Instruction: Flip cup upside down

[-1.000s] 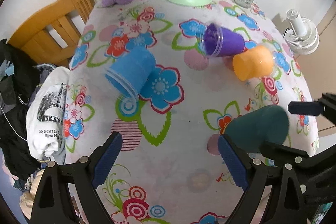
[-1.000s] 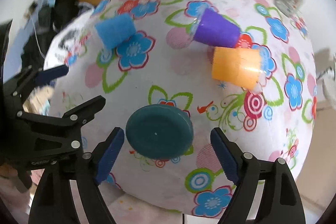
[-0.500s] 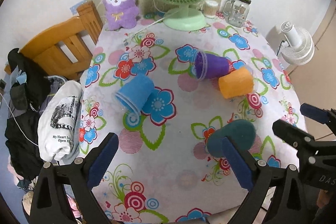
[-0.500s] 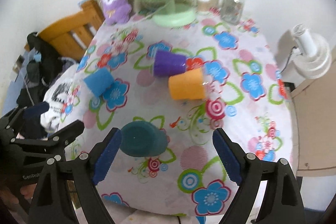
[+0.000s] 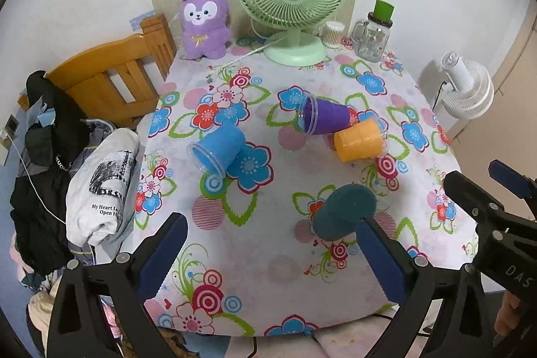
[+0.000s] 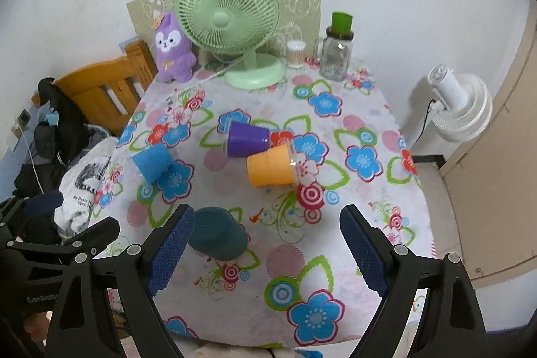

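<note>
A dark teal cup (image 5: 345,211) stands upside down on the floral tablecloth (image 5: 268,244) near the front; it also shows in the right wrist view (image 6: 218,237). A blue cup (image 5: 218,147), a purple cup (image 5: 327,116) and an orange cup (image 5: 360,140) lie on their sides further back. My left gripper (image 5: 273,252) is open and empty, above the table's front edge, left of the teal cup. My right gripper (image 6: 266,249) is open and empty, raised just right of the teal cup.
A green fan (image 5: 292,2), a purple plush toy (image 5: 203,19), a glass jar with a green lid (image 5: 374,32) and a small container stand at the back. A wooden chair (image 5: 114,76) with clothes (image 5: 100,183) is on the left. A white floor fan (image 5: 466,89) is on the right.
Both grippers have pulled up and back from the table, widening the view. The teal cup stays upside down where it stood, now free of the right gripper's fingers.
</note>
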A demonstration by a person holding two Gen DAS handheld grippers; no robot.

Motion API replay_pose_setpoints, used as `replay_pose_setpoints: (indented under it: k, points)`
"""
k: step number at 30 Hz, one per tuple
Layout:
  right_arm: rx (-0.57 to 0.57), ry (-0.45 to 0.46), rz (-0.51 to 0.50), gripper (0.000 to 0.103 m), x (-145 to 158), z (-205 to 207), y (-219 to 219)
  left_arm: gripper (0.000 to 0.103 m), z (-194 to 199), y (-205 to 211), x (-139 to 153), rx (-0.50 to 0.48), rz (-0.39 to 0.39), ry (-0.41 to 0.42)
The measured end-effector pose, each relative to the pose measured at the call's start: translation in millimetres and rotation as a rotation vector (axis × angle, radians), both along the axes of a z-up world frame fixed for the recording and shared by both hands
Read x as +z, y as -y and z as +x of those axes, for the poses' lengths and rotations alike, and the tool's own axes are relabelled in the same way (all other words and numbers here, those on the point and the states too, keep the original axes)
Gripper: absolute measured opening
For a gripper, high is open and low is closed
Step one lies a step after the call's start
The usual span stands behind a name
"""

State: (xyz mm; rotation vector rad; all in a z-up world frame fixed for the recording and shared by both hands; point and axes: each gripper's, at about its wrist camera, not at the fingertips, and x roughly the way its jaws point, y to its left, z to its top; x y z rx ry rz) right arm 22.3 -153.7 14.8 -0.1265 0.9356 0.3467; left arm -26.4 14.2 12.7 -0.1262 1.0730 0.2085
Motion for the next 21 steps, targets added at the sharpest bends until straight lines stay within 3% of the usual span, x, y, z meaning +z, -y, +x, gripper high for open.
replay_pose_setpoints:
  k: [13,21]
  points:
    - [-0.016,0.083,-0.04,0.09,22,-25,8,0.103,-15,9,12,0.013,0.01,0.039]
    - [-0.041,0.076,-0.029,0.09,24,-29,14,0.103,-18,9,19,0.037,-0.027,0.077]
